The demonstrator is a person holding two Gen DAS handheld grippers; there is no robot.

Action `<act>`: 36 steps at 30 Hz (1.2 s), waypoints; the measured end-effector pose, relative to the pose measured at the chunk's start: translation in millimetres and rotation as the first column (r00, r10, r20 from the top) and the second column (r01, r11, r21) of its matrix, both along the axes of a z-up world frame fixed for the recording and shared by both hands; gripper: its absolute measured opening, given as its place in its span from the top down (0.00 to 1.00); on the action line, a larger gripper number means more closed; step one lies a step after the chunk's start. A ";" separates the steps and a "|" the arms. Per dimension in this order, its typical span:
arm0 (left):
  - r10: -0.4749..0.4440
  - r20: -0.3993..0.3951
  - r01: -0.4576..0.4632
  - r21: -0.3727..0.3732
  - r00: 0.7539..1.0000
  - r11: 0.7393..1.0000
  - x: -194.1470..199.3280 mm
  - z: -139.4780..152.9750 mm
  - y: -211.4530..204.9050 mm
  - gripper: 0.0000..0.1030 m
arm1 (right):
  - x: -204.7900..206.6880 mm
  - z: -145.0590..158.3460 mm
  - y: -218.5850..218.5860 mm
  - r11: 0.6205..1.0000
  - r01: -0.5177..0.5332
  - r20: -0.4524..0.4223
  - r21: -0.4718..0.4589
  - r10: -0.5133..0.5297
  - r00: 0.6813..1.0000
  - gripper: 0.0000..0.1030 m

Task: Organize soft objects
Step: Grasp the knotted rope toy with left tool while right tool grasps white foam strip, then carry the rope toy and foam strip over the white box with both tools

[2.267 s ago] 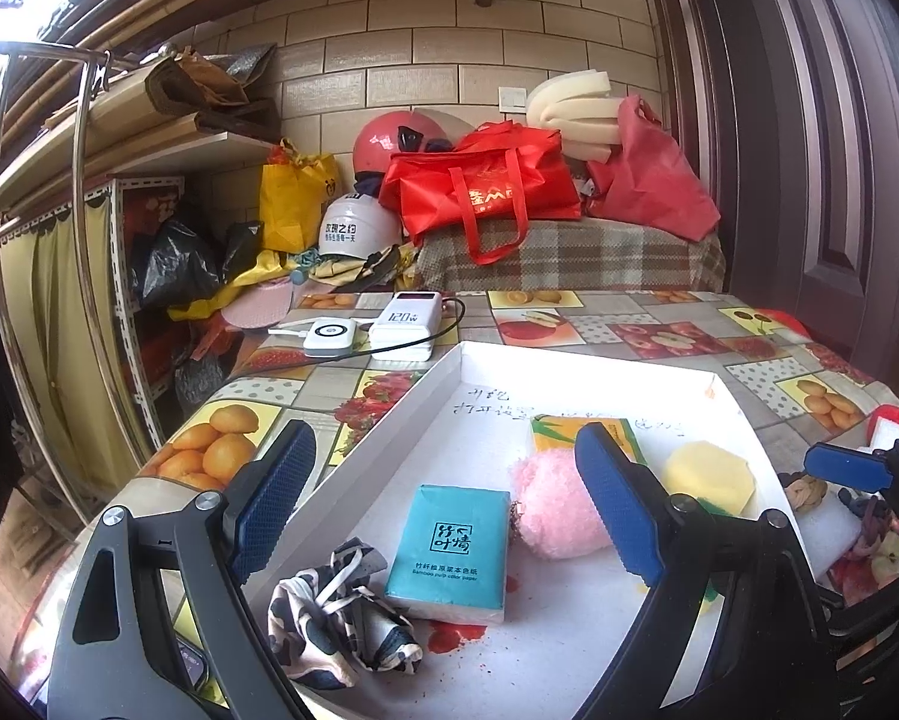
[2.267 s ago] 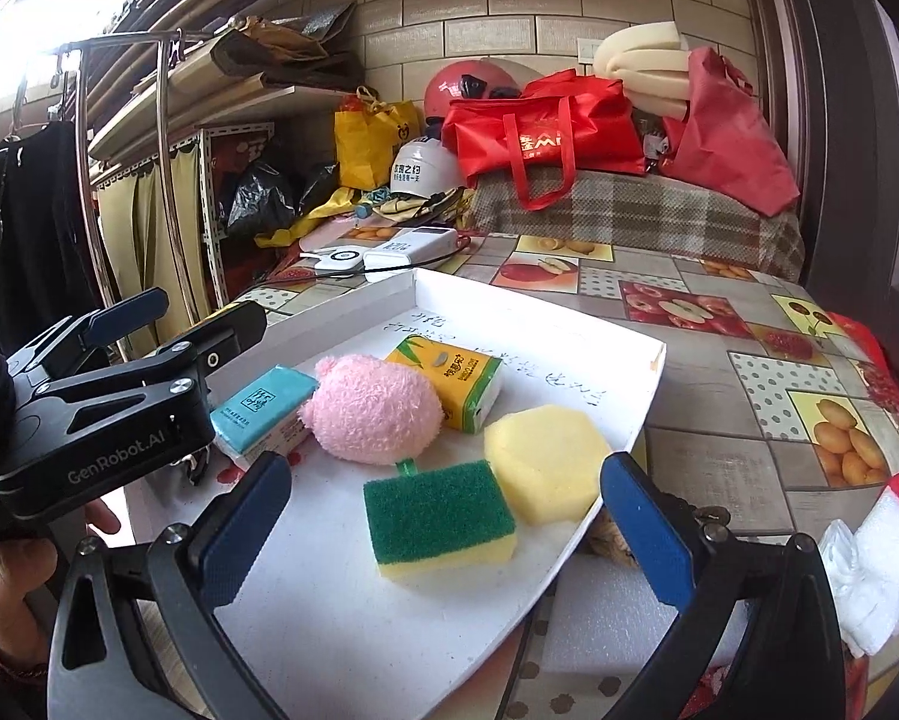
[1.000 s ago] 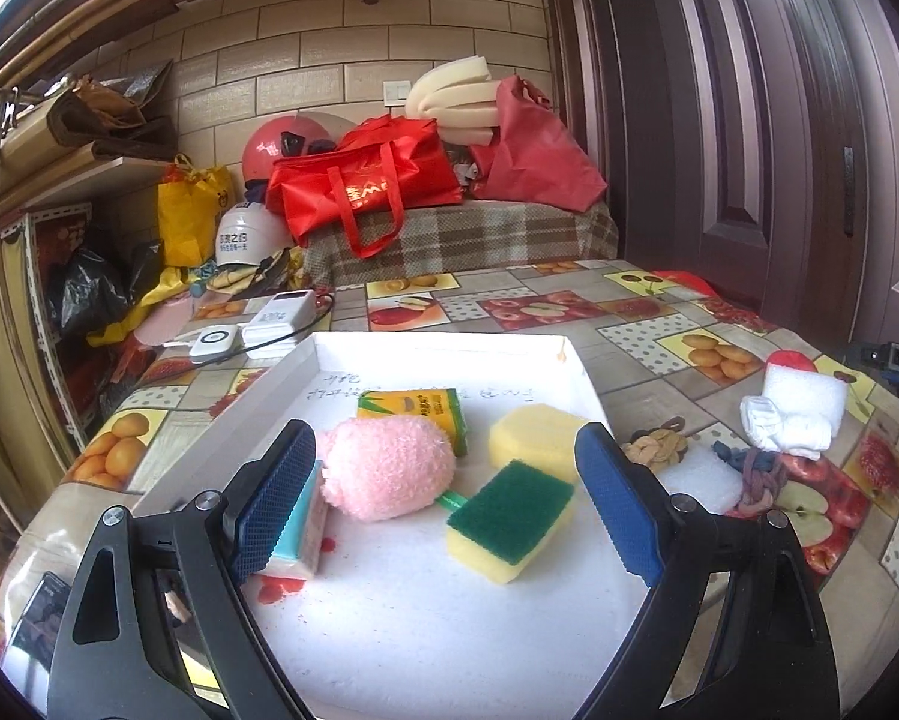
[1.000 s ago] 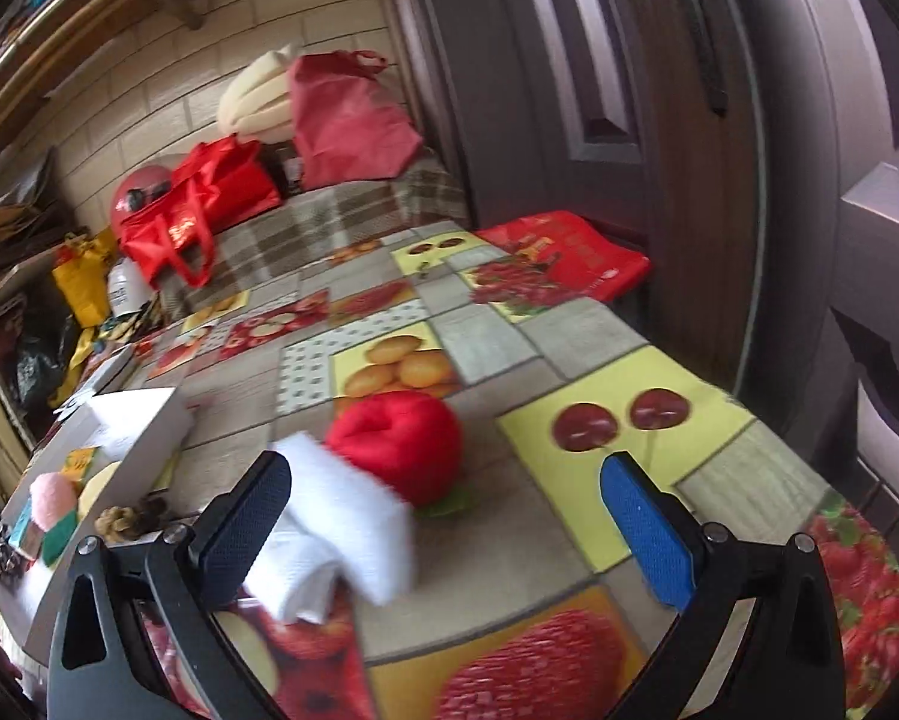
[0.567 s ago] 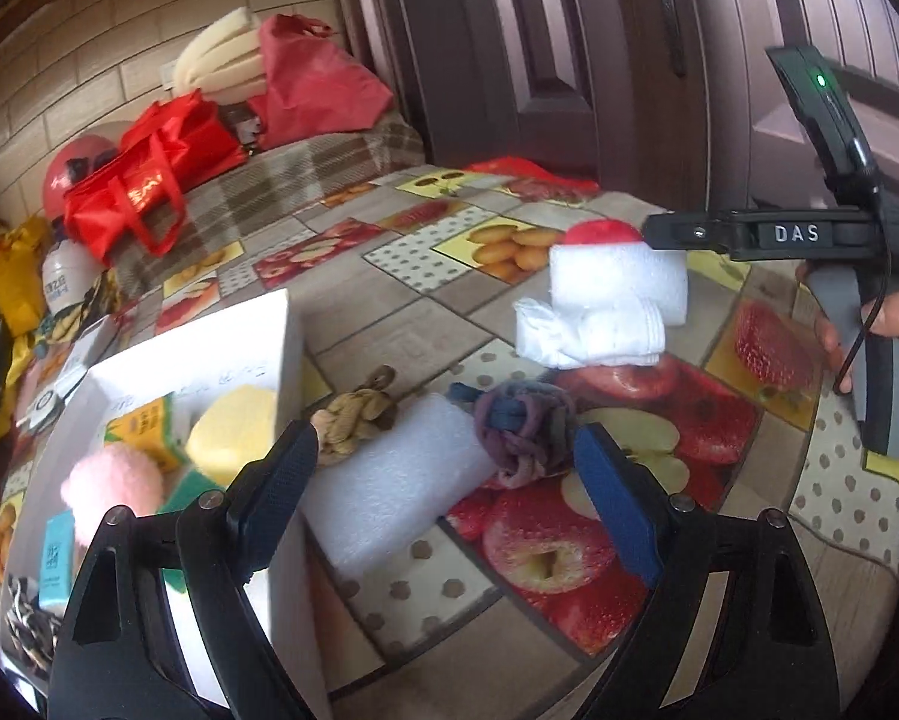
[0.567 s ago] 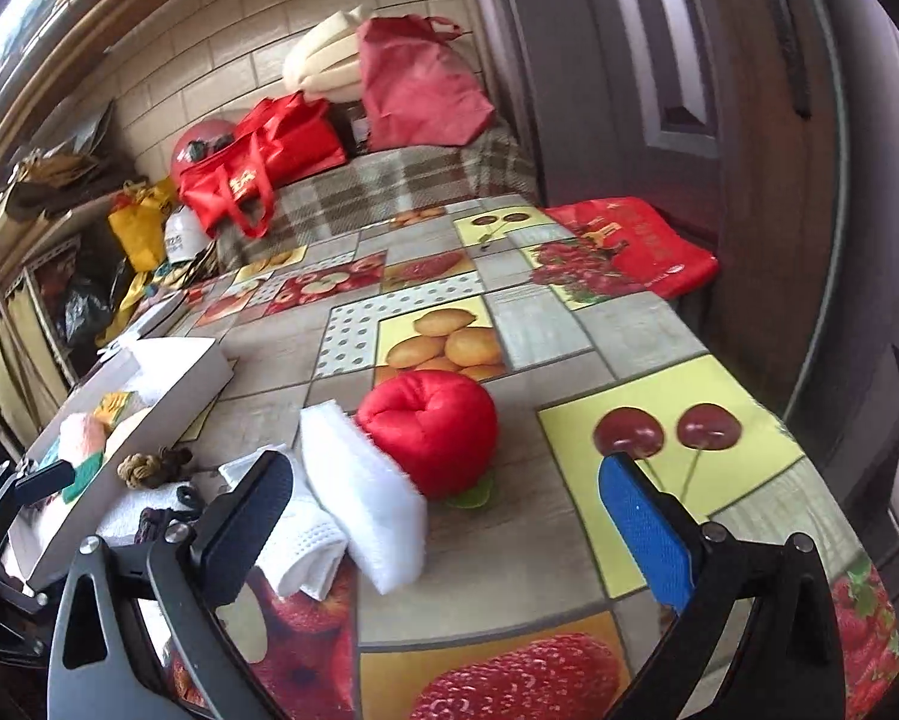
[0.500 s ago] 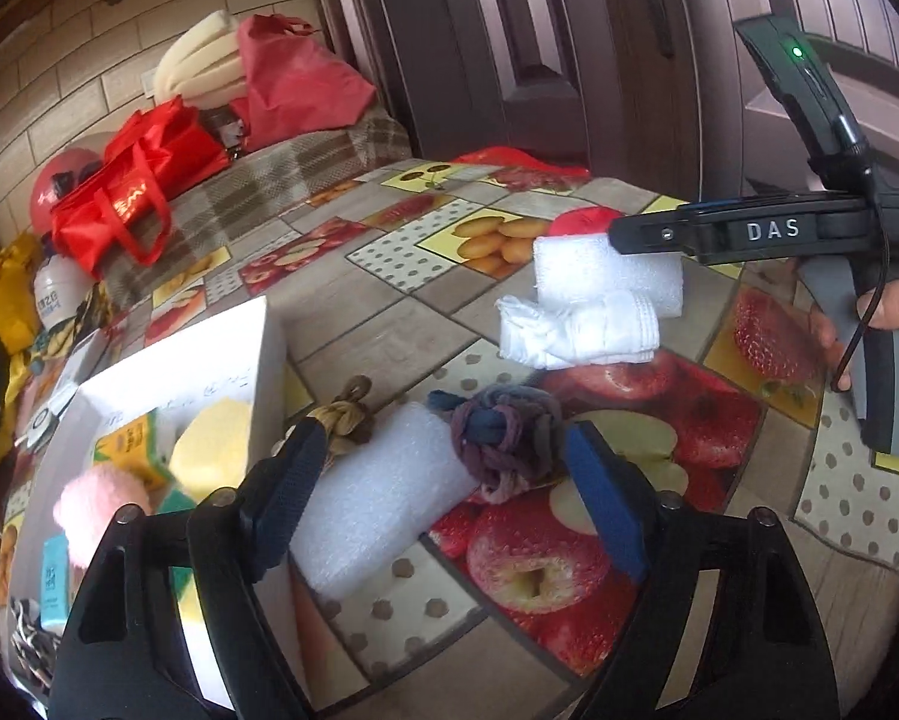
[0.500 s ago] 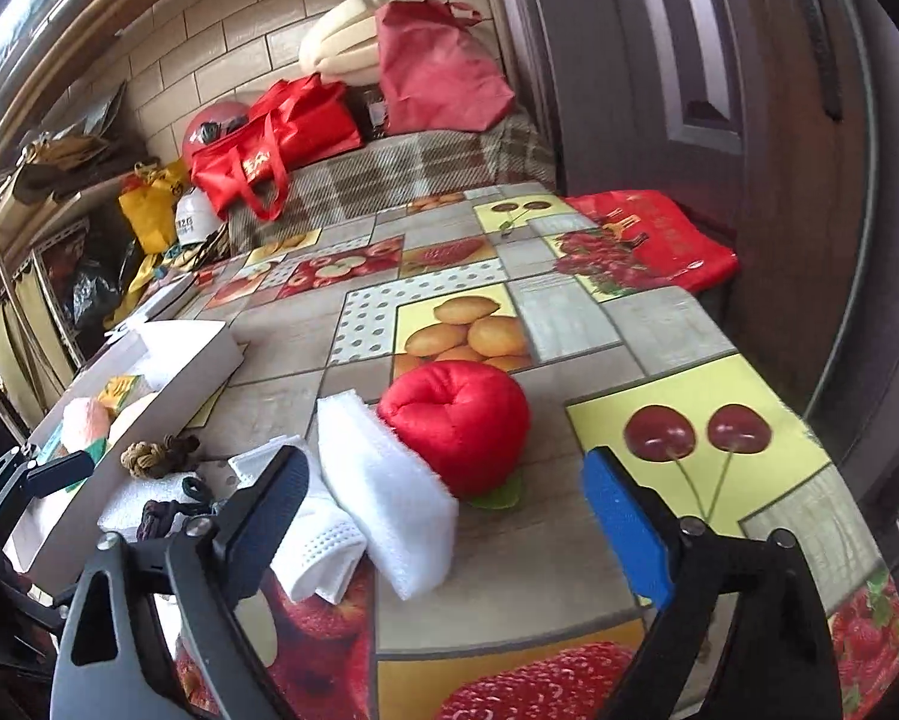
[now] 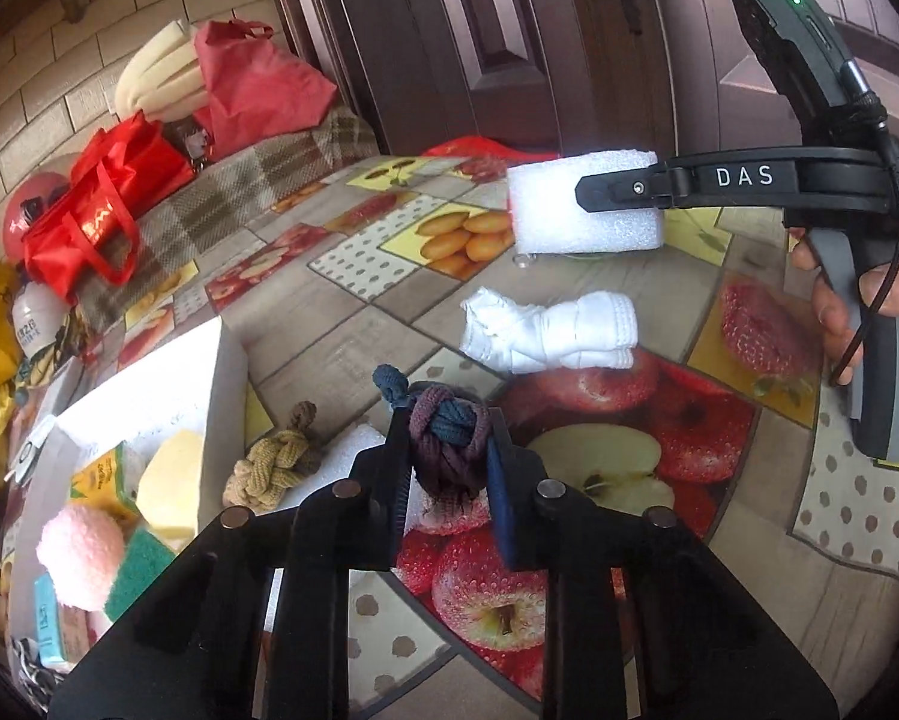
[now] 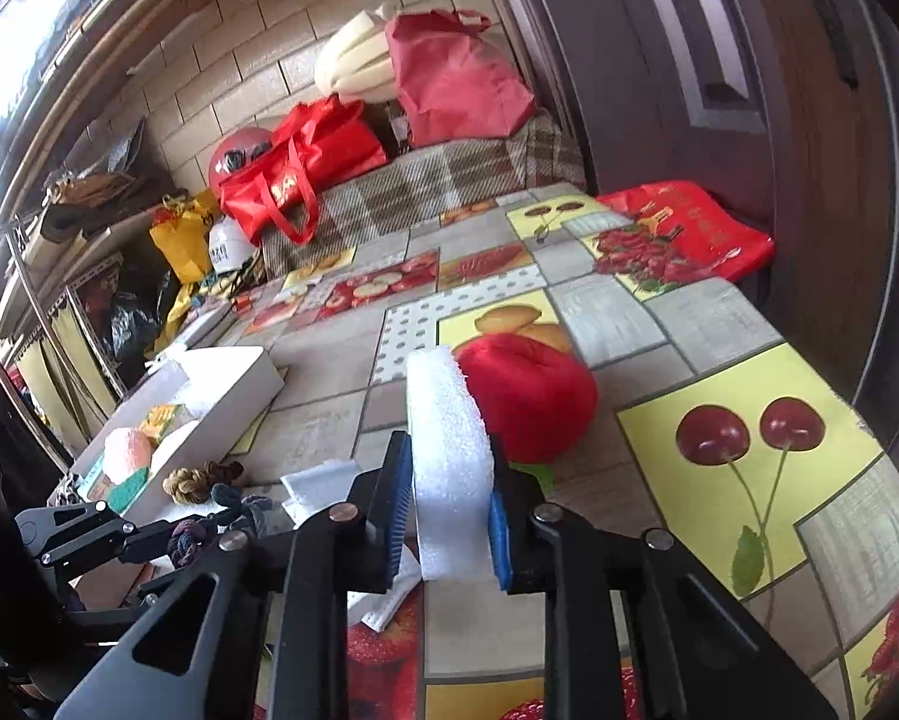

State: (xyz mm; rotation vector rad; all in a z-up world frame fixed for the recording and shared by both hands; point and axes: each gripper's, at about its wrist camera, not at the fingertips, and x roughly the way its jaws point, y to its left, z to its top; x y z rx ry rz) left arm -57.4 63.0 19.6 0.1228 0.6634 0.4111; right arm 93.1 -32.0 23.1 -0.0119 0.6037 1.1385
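Observation:
My left gripper is shut on a purple and blue knotted rope ball just above the fruit-print table. My right gripper is shut on a white foam block, which also shows in the left wrist view, held above the table. A red plush apple sits right behind the block. A rolled white cloth, a tan knotted rope and a second white foam piece lie on the table. The white tray at the left holds a yellow sponge, a pink plush ball and a green scouring sponge.
The tray also holds a yellow box and a teal tissue pack. Red bags and helmets sit on a plaid-covered bench behind the table. A dark wooden door stands at the right, with a red bag at the table's far edge.
Both grippers were open half a second ago. The left has closed on the knotted rope ball and the right has closed on the white foam block and lifted it.

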 end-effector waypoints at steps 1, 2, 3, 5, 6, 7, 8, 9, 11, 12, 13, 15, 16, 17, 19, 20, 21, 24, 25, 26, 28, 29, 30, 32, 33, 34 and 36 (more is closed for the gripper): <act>0.003 0.031 -0.003 0.007 1.000 1.000 -5.2 4.3 -0.8 0.79 | -2.1 2.9 -4.6 1.000 0.013 0.012 0.025 -0.013 1.000 0.82; 0.006 0.065 -0.006 0.008 0.998 1.000 -10.7 8.9 -0.5 0.79 | -3.6 5.3 -8.9 0.999 0.022 0.019 0.048 -0.023 1.000 0.82; 0.013 0.100 -0.014 0.007 0.995 1.000 -16.9 13.1 0.6 0.79 | -4.0 7.0 -11.7 0.997 0.030 0.019 0.068 -0.031 0.999 0.82; 0.035 0.172 -0.035 -0.006 0.985 0.999 -29.4 21.3 6.0 0.79 | -3.4 9.3 -15.3 0.994 0.037 0.006 0.105 -0.037 0.999 0.82; 0.047 0.202 -0.046 -0.013 0.978 0.999 -35.3 24.3 7.9 0.79 | -3.9 10.7 -17.1 0.992 0.039 0.001 0.122 -0.039 0.999 0.82; 0.062 0.229 -0.059 -0.020 0.972 0.998 -40.5 26.9 10.1 0.79 | -5.6 12.1 -19.2 0.989 0.042 -0.001 0.139 -0.042 0.999 0.82; 0.075 0.249 -0.070 -0.028 0.965 0.997 -44.4 29.0 12.9 0.79 | -7.9 13.6 -21.1 0.987 0.045 0.001 0.152 -0.045 0.999 0.82; 0.084 0.264 -0.077 -0.036 0.961 0.996 -47.7 30.4 15.1 0.79 | -11.5 15.3 -22.7 0.985 0.046 0.004 0.165 -0.048 0.999 0.82; 0.092 0.272 -0.082 -0.046 0.958 0.996 -50.3 30.9 17.6 0.79 | -21.1 17.8 -24.0 0.982 0.042 0.013 0.183 -0.045 0.999 0.82; 0.093 0.276 -0.083 -0.046 0.957 0.995 -51.2 31.4 17.9 0.79 | -25.9 18.4 -24.6 0.981 0.037 0.016 0.188 -0.040 0.999 0.82; 0.093 0.277 -0.084 -0.044 0.956 0.995 -51.7 31.7 17.7 0.79 | -31.1 19.0 -24.5 0.981 0.030 0.020 0.193 -0.035 0.999 0.82; 0.095 0.281 -0.087 -0.038 0.955 0.995 -53.6 31.7 15.3 0.79 | -42.4 21.4 -23.4 0.979 0.026 0.048 0.200 -0.037 0.998 0.82; 0.096 0.284 -0.090 -0.036 0.954 0.995 -53.8 31.9 15.0 0.79 | -47.7 23.1 -22.7 0.979 0.028 0.074 0.201 -0.044 0.996 0.82; 0.098 0.289 -0.092 -0.035 0.952 0.995 -54.4 32.0 15.3 0.79 | -54.0 25.0 -21.9 0.979 0.031 0.105 0.201 -0.053 0.993 0.82; 0.103 0.300 -0.098 -0.033 0.948 0.995 -57.2 33.0 14.7 0.79 | -61.1 26.3 -21.8 0.979 0.031 0.144 0.201 -0.061 0.988 0.82; 0.105 0.306 -0.100 -0.031 0.946 0.994 -58.8 32.9 14.2 0.79 | -63.1 26.8 -20.8 0.979 0.030 0.156 0.200 -0.062 0.986 0.82; 0.107 0.310 -0.104 -0.027 0.945 0.994 -60.1 33.4 13.5 0.79 | -64.2 26.9 -20.3 0.979 0.033 0.162 0.200 -0.066 0.985 0.82; 0.103 0.321 -0.113 0.010 0.941 0.994 -63.1 34.2 6.4 0.79 | -65.1 26.6 -20.5 0.978 0.032 0.166 0.205 -0.067 0.984 0.82; 0.098 0.322 -0.112 0.025 0.942 0.993 -63.4 34.5 3.6 0.79 | -65.2 26.8 -20.9 0.978 0.031 0.165 0.209 -0.066 0.984 0.82; 0.091 0.327 -0.108 0.035 0.941 0.994 -64.1 35.1 1.8 0.79 | -65.5 26.8 -21.0 0.977 0.029 0.165 0.211 -0.065 0.984 0.82; 0.076 0.342 -0.088 0.019 0.937 0.996 -67.7 35.8 2.4 0.79 | -67.0 26.7 -21.3 0.977 0.027 0.167 0.213 -0.064 0.984 0.82; 0.073 0.355 -0.076 -0.007 0.932 0.997 -71.2 36.8 5.9 0.79 | -68.4 26.4 -21.6 0.977 0.028 0.170 0.212 -0.065 0.983 0.82; 0.073 0.372 -0.063 -0.041 0.925 0.997 -76.2 38.3 10.6 0.79 | -68.4 26.3 -21.3 0.977 0.027 0.170 0.212 -0.064 0.983 0.82; 0.072 0.408 -0.020 -0.130 0.910 0.991 -87.1 41.9 23.4 0.79 | -68.8 26.5 -21.6 0.977 0.029 0.171 0.212 -0.066 0.983 0.82; 0.069 0.428 0.010 -0.180 0.901 0.984 -92.8 43.9 30.3 0.79 | -68.6 26.5 -21.5 0.977 0.029 0.170 0.213 -0.066 0.983 0.82; 0.075 0.450 0.032 -0.226 0.890 0.974 -98.3 45.5 37.3 0.79 | -68.6 26.0 -22.2 0.976 0.030 0.170 0.214 -0.068 0.983 0.82; 0.098 0.481 0.055 -0.294 0.871 0.954 -106.3 48.0 49.1 0.79 | -68.2 25.1 -23.3 0.975 0.032 0.167 0.218 -0.070 0.983 0.82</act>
